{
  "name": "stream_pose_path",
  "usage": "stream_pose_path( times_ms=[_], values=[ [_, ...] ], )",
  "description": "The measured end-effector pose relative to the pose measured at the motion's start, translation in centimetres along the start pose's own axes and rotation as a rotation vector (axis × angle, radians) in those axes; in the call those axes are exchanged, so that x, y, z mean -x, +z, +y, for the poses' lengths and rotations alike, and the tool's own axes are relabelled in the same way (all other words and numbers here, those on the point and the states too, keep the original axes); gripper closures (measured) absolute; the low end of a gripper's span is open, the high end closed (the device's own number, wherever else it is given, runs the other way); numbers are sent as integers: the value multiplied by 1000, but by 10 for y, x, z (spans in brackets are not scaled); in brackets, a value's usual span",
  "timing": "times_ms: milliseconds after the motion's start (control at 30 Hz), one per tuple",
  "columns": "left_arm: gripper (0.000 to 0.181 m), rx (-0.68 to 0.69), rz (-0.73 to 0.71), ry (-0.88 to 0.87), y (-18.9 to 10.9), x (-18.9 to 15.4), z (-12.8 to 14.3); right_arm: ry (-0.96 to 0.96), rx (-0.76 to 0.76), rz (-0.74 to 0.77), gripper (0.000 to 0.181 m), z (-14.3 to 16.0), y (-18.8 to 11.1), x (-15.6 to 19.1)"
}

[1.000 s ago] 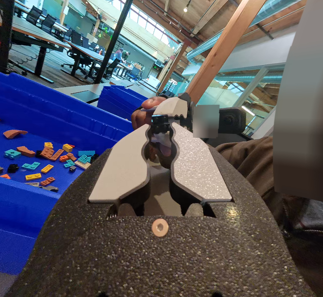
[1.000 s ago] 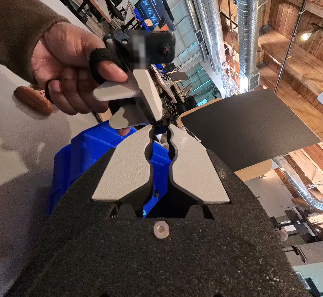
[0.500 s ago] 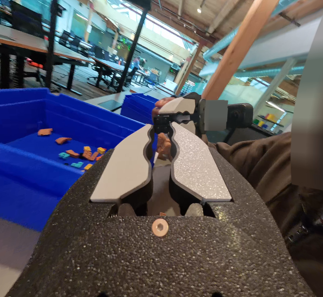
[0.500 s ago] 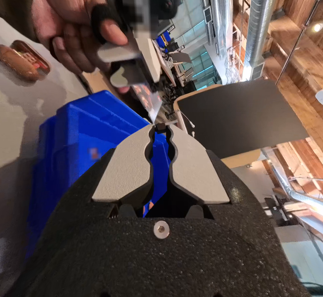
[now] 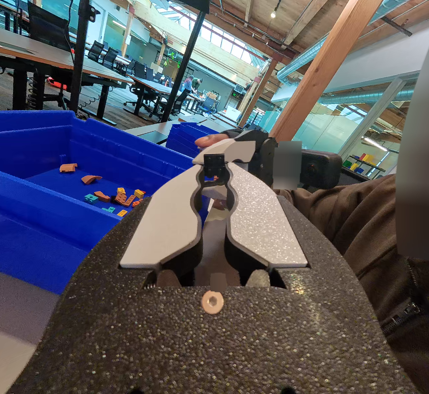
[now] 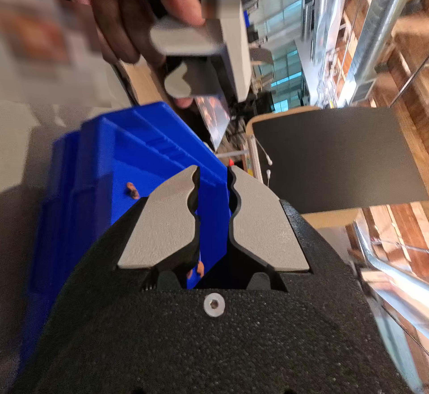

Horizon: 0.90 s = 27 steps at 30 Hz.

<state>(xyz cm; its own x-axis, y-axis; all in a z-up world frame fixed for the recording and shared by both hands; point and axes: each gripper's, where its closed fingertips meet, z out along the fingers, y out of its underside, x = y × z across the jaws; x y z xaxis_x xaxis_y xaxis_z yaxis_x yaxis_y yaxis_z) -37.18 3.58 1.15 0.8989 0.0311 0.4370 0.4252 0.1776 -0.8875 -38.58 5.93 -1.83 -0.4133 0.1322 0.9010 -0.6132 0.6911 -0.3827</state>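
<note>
Fingertips of the left gripper [image 5: 214, 166] pinch a small black studded brick [image 5: 214, 162], the jaws closed onto it with only the brick's width between them. Just past that brick, almost touching it, sit the grey fingers of the right gripper [image 5: 224, 150], held by a hand [image 5: 210, 139] in a brown sleeve [image 5: 348, 215] that reaches in from the right. To the left of the left gripper and lower down is a blue bin [image 5: 111, 148] with loose toy bricks [image 5: 120, 197] in orange, yellow, teal and brown scattered on its floor. In the right wrist view the right gripper [image 6: 214, 170] stands with its jaws parted by a narrow gap and nothing between them. Beyond and below its tips lies a blue bin [image 6: 97, 174], tilted in this blurred view, with a small orange piece [image 6: 132, 190] inside. Above and ahead, a hand [image 6: 130, 4] grips the left gripper [image 6: 183, 58]; the blur hides what its tips hold here. A dark panel [image 6: 332, 157] lies to the right.
</note>
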Motion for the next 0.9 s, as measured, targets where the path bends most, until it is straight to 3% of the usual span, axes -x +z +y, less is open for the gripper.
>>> stream_pose_path(
  times_ms=[133,267,767,900],
  values=[
    [165,41,12,9,8,-6,8,61,-138,3,159,-28,-11,-5],
    [165,61,12,22,12,-10,12,62,-169,23,159,-39,-14,-6],
    [165,130,-46,105,12,-11,18,42,-182,58,169,-42,-13,-6],
    [165,36,-65,64,-6,-3,-2,66,-132,68,169,-22,-18,-17]
  ],
)
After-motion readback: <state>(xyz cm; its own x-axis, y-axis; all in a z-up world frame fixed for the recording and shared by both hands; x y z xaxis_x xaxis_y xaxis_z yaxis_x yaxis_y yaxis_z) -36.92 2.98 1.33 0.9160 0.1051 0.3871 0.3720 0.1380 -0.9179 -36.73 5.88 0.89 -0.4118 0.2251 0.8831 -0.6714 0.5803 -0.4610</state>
